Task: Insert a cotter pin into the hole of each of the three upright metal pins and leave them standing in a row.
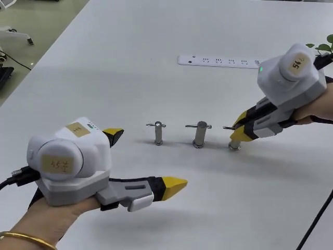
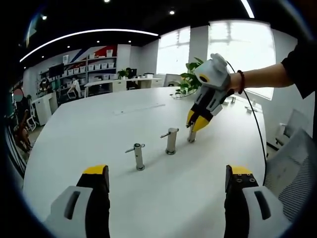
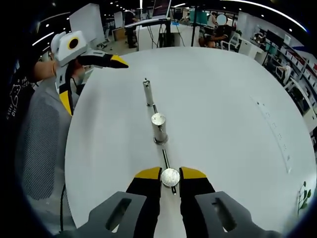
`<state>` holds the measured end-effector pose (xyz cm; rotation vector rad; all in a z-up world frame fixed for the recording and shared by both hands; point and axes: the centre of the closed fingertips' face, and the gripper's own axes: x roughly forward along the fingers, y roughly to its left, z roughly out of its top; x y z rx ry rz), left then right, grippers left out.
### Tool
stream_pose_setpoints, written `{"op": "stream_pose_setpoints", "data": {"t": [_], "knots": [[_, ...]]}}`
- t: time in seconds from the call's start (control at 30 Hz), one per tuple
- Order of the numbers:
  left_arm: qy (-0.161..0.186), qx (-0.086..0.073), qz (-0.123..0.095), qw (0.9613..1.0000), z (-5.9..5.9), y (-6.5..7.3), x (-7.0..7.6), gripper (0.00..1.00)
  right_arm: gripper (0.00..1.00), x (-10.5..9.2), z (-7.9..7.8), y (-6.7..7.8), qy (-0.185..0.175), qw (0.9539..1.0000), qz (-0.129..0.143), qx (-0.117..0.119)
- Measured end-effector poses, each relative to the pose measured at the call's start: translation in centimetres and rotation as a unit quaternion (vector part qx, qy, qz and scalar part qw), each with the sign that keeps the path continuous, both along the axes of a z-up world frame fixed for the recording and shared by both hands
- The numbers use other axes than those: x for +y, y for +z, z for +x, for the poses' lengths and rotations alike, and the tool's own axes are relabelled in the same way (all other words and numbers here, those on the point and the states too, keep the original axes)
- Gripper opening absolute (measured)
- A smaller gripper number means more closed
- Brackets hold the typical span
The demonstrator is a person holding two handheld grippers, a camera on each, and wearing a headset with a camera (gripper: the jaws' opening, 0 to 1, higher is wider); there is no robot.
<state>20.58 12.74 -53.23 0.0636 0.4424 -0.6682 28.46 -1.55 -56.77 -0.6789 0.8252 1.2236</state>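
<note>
At the row's end, the right hand-held gripper (image 3: pixel 170 174) pinches 1 metal pin (image 3: pixel 170 177); the left hand-held gripper (image 2: pixel 167 171) gapes empty.

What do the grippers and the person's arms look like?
Both the left gripper and right gripper have white housings, grey bodies and black fingers with yellow tips. Tan labels carry handwriting. A black cable leaves the left one. A gold bangle is on the left wrist; a dark red bracelet and black sleeve on the right arm.
</note>
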Motion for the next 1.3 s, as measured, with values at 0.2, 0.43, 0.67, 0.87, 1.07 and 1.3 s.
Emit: {"op": "stream_pose_setpoints", "data": {"t": [0.2,0.43,0.67,0.87,1.07,1.3], "knots": [[-0.001,0.002,0.005,1.0000,-0.1,-0.2,0.1,0.97,0.08,-0.3,-0.2,-0.2,0.008,0.9999,-0.006,0.001],[-0.001,0.002,0.007,1.0000,-0.1,-0.2,0.1,0.95,0.09,-0.6,0.1,-0.4,0.020,0.9998,-0.006,-0.003],[-0.002,0.004,0.012,0.9999,-0.2,-0.4,0.0,0.95,0.09,-0.5,0.0,-0.3,0.028,0.9995,-0.006,-0.012],[-0.002,0.004,0.018,0.9998,-0.2,-0.4,0.2,0.95,0.19,-0.7,-0.2,-0.6,0.026,0.9995,-0.011,-0.014],[0.004,0.003,0.017,0.9998,0.0,-0.2,0.4,0.94,0.35,-1.1,0.0,0.5,-0.014,0.9996,0.005,-0.025],[0.008,0.001,0.010,0.9999,0.3,0.3,0.3,0.93,0.41,-1.2,-1.0,2.1,-0.079,0.9958,0.042,-0.019]]}}
